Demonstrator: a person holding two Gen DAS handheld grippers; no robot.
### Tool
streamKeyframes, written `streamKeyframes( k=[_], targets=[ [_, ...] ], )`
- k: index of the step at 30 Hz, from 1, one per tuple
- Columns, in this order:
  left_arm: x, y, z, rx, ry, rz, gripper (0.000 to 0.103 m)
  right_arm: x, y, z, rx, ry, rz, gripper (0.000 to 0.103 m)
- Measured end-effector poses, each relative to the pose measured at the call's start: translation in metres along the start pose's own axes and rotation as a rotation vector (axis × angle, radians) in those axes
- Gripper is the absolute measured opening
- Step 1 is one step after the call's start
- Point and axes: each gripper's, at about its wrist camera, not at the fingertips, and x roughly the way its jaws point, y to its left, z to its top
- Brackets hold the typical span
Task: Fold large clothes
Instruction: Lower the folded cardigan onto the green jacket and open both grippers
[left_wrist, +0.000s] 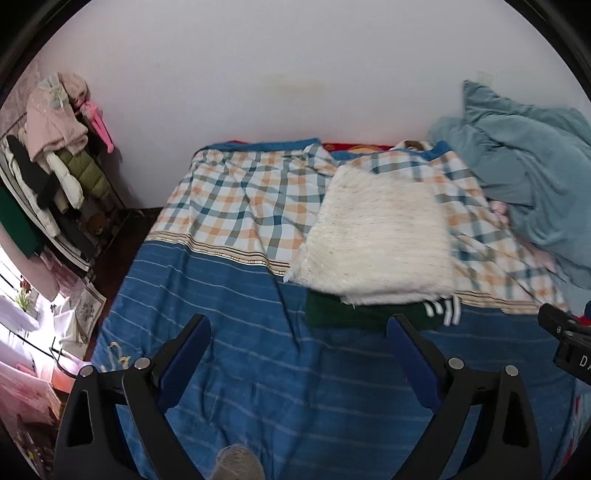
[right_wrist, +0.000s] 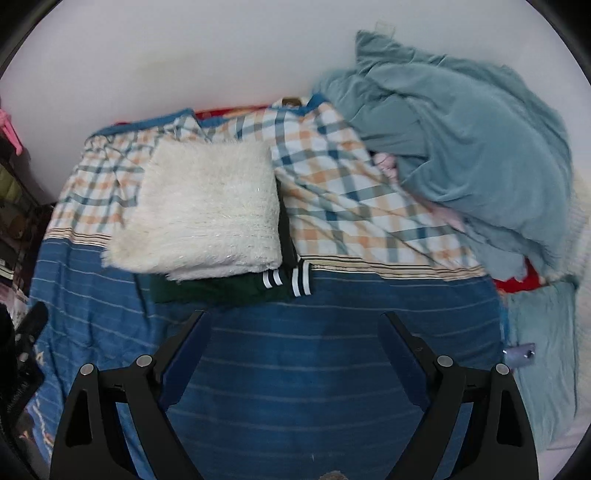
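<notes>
A folded white fluffy sweater (right_wrist: 199, 206) lies on the bed, a soft, shaggy, roughly square bundle whose slightly longer side runs from the blue half of the cover up toward the wall, its folded edge facing the grippers. It sits on top of a folded dark green garment (right_wrist: 229, 288), smooth knit with white-striped cuffs (right_wrist: 295, 282) poking out at the near right corner; the green piece stretches sideways across the bed. Both rest where the checked orange-and-blue part of the bed cover (right_wrist: 351, 199) meets its blue striped part (right_wrist: 332, 354). A crumpled grey-blue blanket (right_wrist: 472, 155), thick and velvety, is heaped against the wall to the right, near the stack but not touching it. The right gripper (right_wrist: 295, 332) hangs over the blue stripes with its fingers spread wide and nothing between them, the green garment just beyond its left fingertip. The left gripper (left_wrist: 299, 336) is likewise spread wide and empty, and the green garment's near edge lies just past its fingertips, toward the right one. Clothes hang bunched on a rack (left_wrist: 55, 155) at the far left by the wall
</notes>
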Motion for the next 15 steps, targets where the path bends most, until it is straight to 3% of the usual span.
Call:
streamKeyframes(
  k=[7, 15],
  targets=[
    [-0.108, 0.013, -0.008, -0.011, -0.048, -0.039, 0.097, -0.157, -0.008, -0.044, -0.008, -0.109, -0.005, 0.093],
    [-0.201, 0.025, -0.027, -0.02, -0.125, -0.077, 0.097, -0.296, -0.018, -0.085, -0.007, -0.23, -0.023, 0.093]
  ],
)
